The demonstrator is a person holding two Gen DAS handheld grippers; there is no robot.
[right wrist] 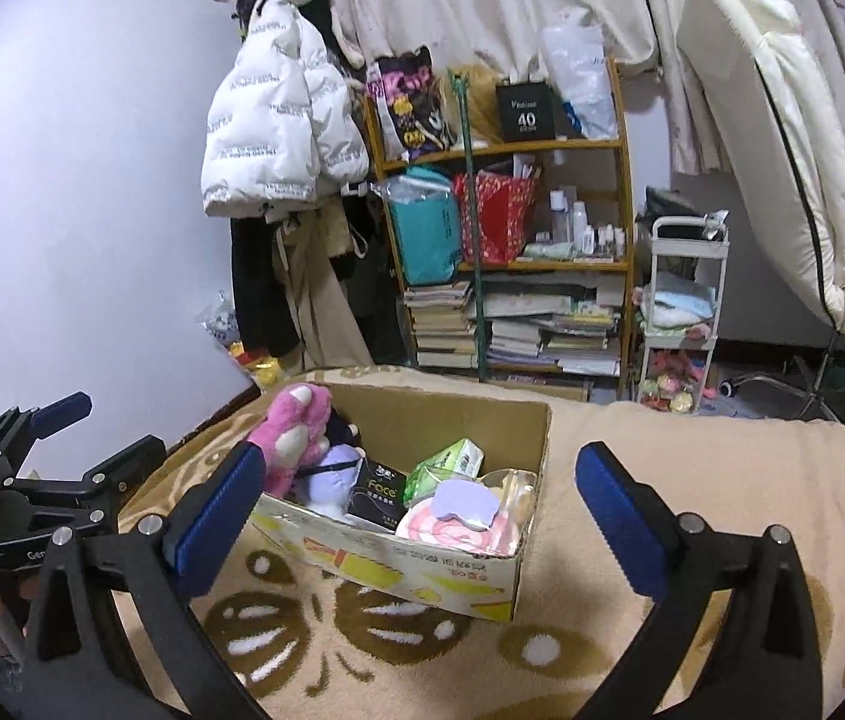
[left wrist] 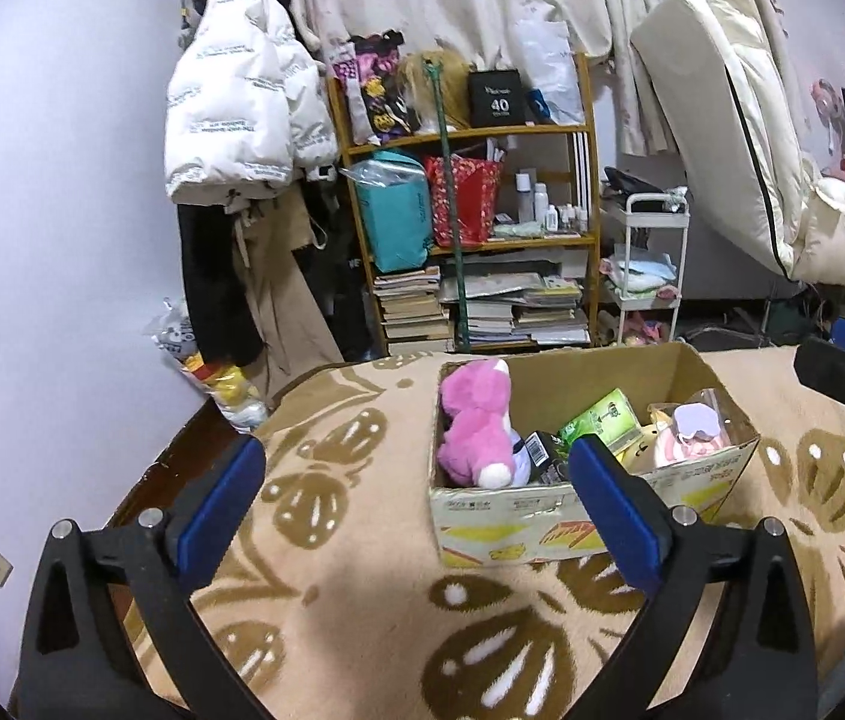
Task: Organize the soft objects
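Observation:
An open cardboard box [left wrist: 548, 516] [right wrist: 398, 564] stands on a beige blanket with a brown pattern. In its left end lies a pink plush toy [left wrist: 479, 426] [right wrist: 296, 438], next to a black tissue pack [left wrist: 542, 453] [right wrist: 377, 489], a green packet [left wrist: 599, 420] [right wrist: 449, 465] and a pink-and-white soft item with a lilac top [left wrist: 695, 435] [right wrist: 458, 519]. My left gripper [left wrist: 416, 498] stands open in front of the box, nothing between its blue pads. My right gripper [right wrist: 416, 504] is open too, held above the box's near side, and empty.
Beyond the bed stands a wooden shelf [left wrist: 470, 138] with bags, bottles and stacked books. A white puffer jacket [left wrist: 242, 102] hangs to its left. A white trolley [left wrist: 656, 264] and a propped-up mattress [left wrist: 740, 120] are at the right. The blanket [left wrist: 332, 588] spreads around the box.

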